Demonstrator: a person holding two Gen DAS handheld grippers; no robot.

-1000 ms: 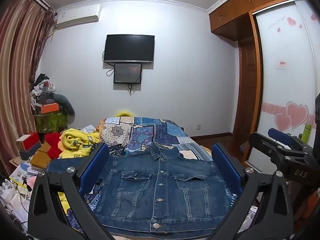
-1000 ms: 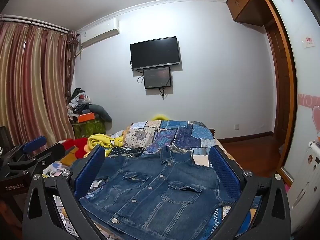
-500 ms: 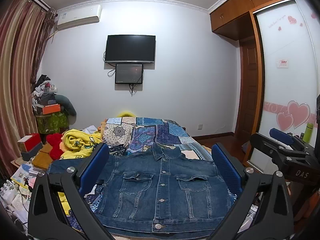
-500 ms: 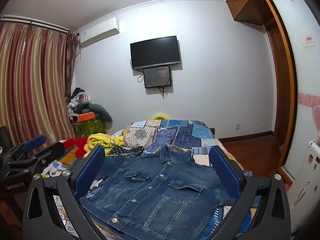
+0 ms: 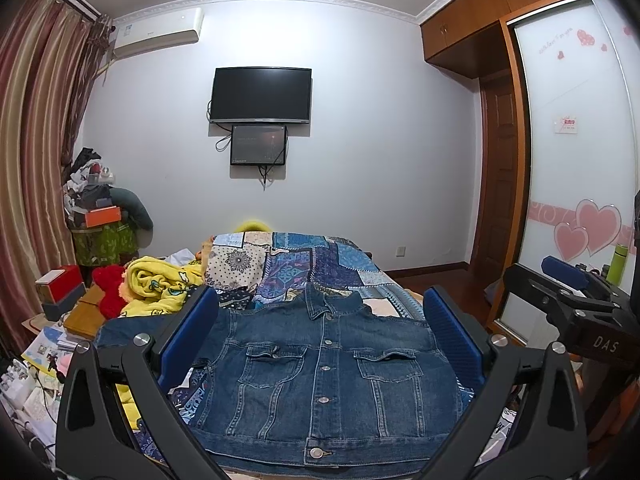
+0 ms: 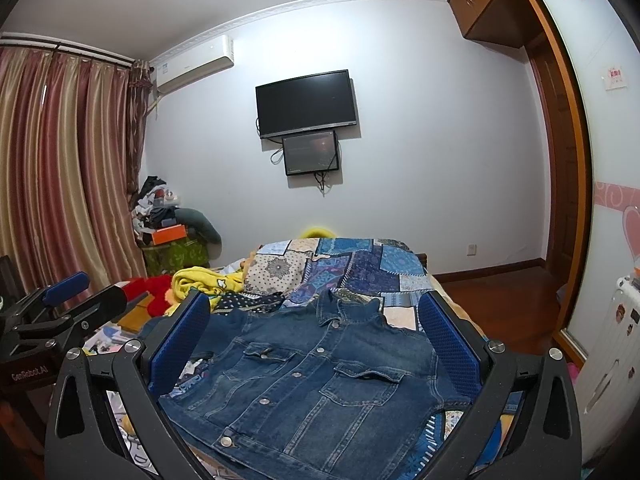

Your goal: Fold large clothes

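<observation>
Denim jacket point(image 5: 324, 376) lies flat on the bed, front up, buttoned, collar toward the far wall, hem at the near edge; it sits on a blue patchwork quilt point(image 5: 320, 264) that covers the bed point(image 6: 452, 300).

Left wrist view sees the jacket square-on, plus one sleeve spread out to the left point(image 5: 132, 330) and the right gripper point(image 5: 568, 300) off at the right edge; right wrist view sees the jacket at an angle, catches the left gripper point(image 6: 68, 308) at its left edge, and shows more of the curtain point(image 6: 60, 168); only the left view shows the heart-patterned wardrobe door point(image 5: 580, 184).

Both claws are spread wide, blue pads well apart, nothing between them, nothing touched; each hangs above the near edge of the bed with the jacket framed between its fingers.

Yellow blanket point(image 5: 160, 284) and a red plush point(image 5: 110, 292) are heaped left of the quilt; papers and boxes are cluttered further left; TV point(image 5: 262, 94) on the far wall with a smaller screen point(image 5: 259, 145) below it; air conditioner point(image 5: 158, 38) up near the ceiling; wooden door at right.
</observation>
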